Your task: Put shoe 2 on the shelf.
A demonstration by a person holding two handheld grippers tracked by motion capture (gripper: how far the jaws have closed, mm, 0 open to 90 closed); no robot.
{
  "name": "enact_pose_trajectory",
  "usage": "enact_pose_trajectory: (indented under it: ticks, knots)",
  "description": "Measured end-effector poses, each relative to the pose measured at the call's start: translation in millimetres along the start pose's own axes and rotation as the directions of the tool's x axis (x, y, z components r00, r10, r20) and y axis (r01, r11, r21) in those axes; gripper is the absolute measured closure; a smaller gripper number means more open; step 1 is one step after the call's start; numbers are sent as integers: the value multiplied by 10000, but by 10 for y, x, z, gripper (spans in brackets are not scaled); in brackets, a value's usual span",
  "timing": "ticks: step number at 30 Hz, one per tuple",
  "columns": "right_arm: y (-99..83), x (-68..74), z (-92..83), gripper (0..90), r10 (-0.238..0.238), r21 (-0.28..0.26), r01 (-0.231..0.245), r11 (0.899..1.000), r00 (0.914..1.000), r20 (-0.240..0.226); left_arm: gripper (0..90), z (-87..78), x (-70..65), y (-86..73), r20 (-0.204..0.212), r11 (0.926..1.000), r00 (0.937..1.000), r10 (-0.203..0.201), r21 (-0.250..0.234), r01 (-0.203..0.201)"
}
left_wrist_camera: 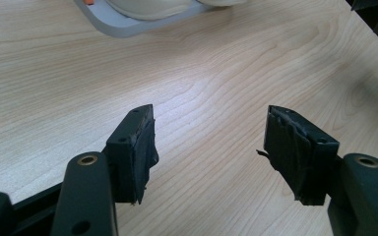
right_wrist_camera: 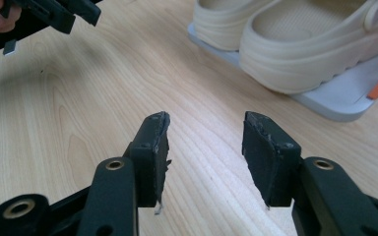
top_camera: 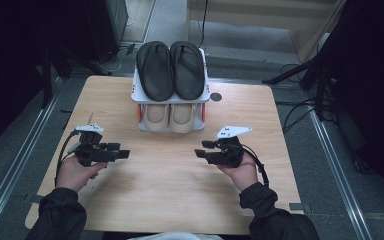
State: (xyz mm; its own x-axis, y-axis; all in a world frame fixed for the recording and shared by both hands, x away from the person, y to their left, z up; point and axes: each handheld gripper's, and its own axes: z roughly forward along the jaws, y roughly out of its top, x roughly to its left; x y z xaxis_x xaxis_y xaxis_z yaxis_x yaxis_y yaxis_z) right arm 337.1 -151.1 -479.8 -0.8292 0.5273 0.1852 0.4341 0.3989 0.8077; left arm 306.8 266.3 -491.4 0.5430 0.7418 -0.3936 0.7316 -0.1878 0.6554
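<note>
While both grippers rest low over the bare table [top_camera: 170, 190], nothing is held. Left gripper [top_camera: 125, 154]: jaws spread, empty. Right gripper [top_camera: 199, 153]: jaws spread, empty. Black sandals [top_camera: 170, 69]: paired on the top shelf of the rack [top_camera: 136, 92] at the far edge. Cream clogs [top_camera: 169, 118]: on the lower shelf, toes forward. A clog is best approached level, jaws kept wide, and gripped at the toe rim.
</note>
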Motion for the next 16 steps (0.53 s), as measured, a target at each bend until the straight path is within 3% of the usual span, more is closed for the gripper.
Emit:
enact_pose_trajectory:
  ticks: [3, 12, 16]
  knots:
    - [9, -1, 1, 525, -55, -57, 55, 10000, 10000, 19, 366, 16, -7, -2, -188, 9998, 9996, 216, 41, -215]
    - [3, -36, 6, 508, 134, -65, -134, 9999, 9999, 53, 303, 63, -34, -12, -433, 9996, 9990, 139, -227, -149]
    - [8, -48, -7, 464, 114, -197, -110, 9997, 9998, 187, 264, 128, -31, -27, -600, 9996, 9978, 269, 27, -268]
